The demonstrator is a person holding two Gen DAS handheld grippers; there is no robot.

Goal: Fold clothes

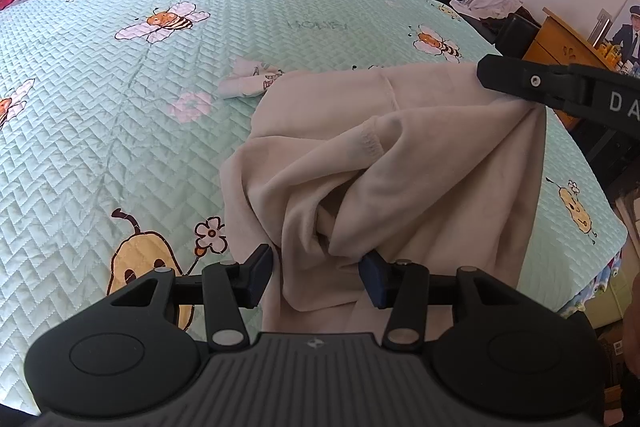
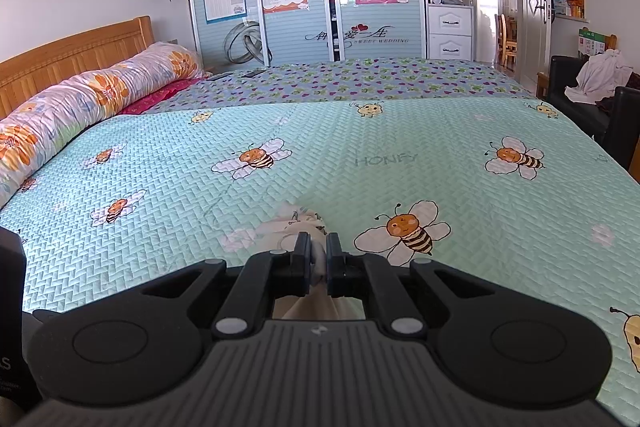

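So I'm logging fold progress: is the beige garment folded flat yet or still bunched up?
Still bunched: the beige garment hangs in loose folds, lifted by the right hand-held gripper, with the left hand-held gripper open around it.

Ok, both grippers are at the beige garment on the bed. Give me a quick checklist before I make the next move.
1. Right gripper pinching the beige garment: ok, jaws shut on a fold of cloth.
2. Left gripper holding cloth: not ok, jaws open, fabric only hangs between the fingers.
3. Garment spread flat: not ok, bunched and partly lifted.
4. Small printed cloth free of the garment: cannot tell, the beige edge reaches it.
5. Open space on the bee quilt to lay it out: ok, on the left gripper's side.
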